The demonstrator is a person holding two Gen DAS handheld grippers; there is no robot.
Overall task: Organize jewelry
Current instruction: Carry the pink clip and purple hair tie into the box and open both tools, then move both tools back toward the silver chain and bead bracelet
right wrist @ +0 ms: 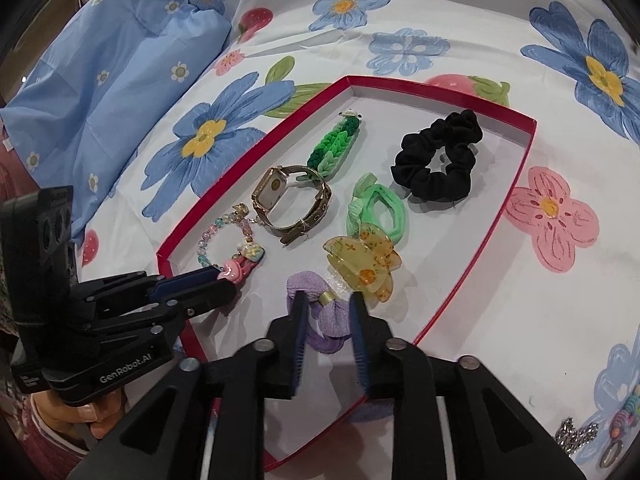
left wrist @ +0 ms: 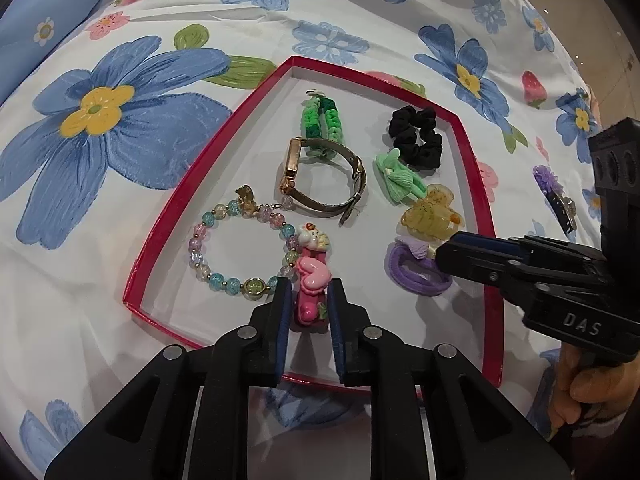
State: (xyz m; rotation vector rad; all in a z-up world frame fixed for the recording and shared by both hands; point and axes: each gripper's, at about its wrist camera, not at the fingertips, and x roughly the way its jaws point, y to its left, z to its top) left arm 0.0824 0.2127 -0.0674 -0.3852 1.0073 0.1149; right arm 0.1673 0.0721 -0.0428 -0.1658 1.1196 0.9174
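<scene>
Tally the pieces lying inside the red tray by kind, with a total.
In the red tray:
Bracelets: 2, the beaded bracelet and green braided bracelet
Watches: 1, the gold watch
Hair ties: 3, the black scrunchie, green hair tie and purple hair tie
Hair clips: 2, the yellow claw clip and pink clip
Total: 8

The right tongs (right wrist: pixel 325 316) stand open around a soft purple hair tie (right wrist: pixel 316 312) near the front edge of the red-rimmed tray (right wrist: pixel 516 184).
</scene>
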